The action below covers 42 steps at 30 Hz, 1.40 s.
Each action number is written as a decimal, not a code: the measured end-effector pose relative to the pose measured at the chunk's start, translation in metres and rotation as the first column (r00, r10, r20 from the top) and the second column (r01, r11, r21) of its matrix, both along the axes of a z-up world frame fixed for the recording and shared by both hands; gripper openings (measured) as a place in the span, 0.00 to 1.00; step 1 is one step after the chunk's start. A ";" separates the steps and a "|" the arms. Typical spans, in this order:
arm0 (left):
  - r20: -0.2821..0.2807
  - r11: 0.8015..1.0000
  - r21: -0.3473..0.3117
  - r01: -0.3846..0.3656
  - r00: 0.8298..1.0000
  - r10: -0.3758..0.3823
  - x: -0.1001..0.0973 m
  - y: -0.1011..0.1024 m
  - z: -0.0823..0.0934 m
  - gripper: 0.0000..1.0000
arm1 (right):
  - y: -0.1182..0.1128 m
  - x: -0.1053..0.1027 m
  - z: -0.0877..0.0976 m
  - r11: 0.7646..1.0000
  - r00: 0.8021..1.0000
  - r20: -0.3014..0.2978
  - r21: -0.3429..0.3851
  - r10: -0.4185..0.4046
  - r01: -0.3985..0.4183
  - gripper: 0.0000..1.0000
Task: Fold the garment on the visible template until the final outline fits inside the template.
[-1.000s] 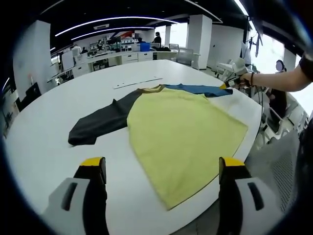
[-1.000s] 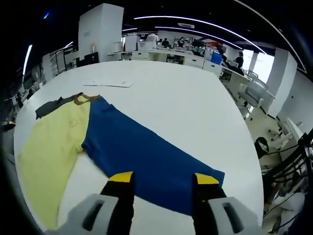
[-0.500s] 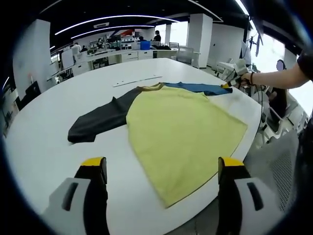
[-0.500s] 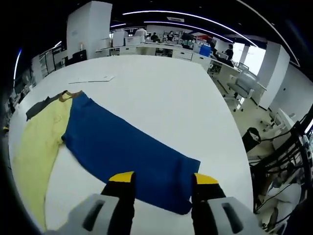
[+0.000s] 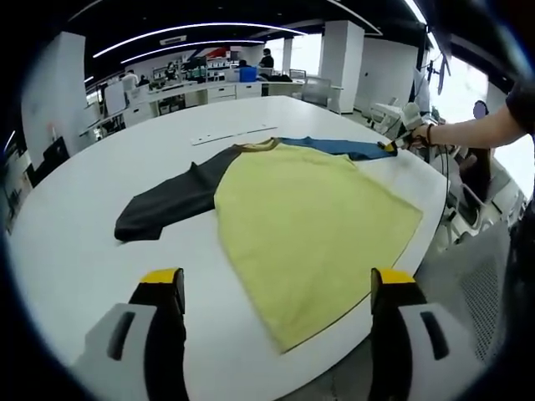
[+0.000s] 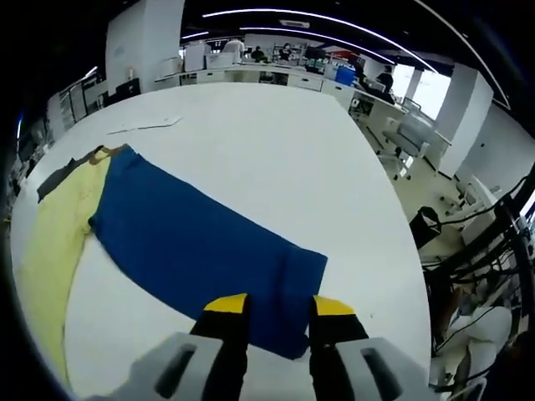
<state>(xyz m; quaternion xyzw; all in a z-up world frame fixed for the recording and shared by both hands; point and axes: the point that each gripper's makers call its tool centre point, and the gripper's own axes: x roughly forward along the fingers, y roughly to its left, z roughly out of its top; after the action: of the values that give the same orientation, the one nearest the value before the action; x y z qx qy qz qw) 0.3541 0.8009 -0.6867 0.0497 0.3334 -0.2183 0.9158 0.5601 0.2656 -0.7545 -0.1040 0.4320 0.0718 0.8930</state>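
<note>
Garment (image 5: 309, 209) first: we see it spread flat on the big white table (image 5: 75, 251), its yellow body reaching the near edge in the left gripper view. Its dark grey sleeve (image 5: 167, 200) stretches one way, and its blue sleeve (image 6: 192, 242) the other, creased near the cuff. We find thin white strips (image 5: 234, 134) lying beyond the collar. Our left gripper (image 5: 276, 288) hovers over the table before the hem, jaws spread wide and holding nothing. Our right gripper (image 6: 278, 307) has its jaws drawn close together over the blue cuff; we cannot tell whether cloth is pinched.
</note>
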 end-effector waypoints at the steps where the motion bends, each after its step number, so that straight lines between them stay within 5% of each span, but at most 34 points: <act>1: 0.000 1.000 -0.001 -0.001 1.000 0.001 0.000 0.000 0.000 0.89 | -0.002 0.000 -0.001 1.000 1.000 -0.006 -0.005 -0.004 0.004 0.19; 9: 0.014 0.999 -0.034 -0.014 1.000 0.015 0.000 0.000 0.005 0.91 | -0.010 0.001 -0.001 0.999 0.999 -0.003 -0.005 -0.036 0.036 0.00; 26: 0.032 0.999 -0.033 -0.032 0.999 0.033 0.002 0.006 0.009 0.92 | -0.013 0.014 0.022 0.997 0.995 0.063 0.024 -0.078 0.077 0.00; 42: 0.031 0.998 -0.050 -0.027 0.999 0.029 0.000 0.005 0.012 0.92 | 0.021 0.042 0.050 0.996 0.991 0.131 0.093 -0.025 0.013 0.00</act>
<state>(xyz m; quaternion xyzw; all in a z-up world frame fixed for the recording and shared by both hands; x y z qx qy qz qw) 0.3542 0.8060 -0.6745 0.0258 0.3138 -0.2128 0.9250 0.6024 0.2871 -0.7042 -0.0631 0.3691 0.0761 0.9241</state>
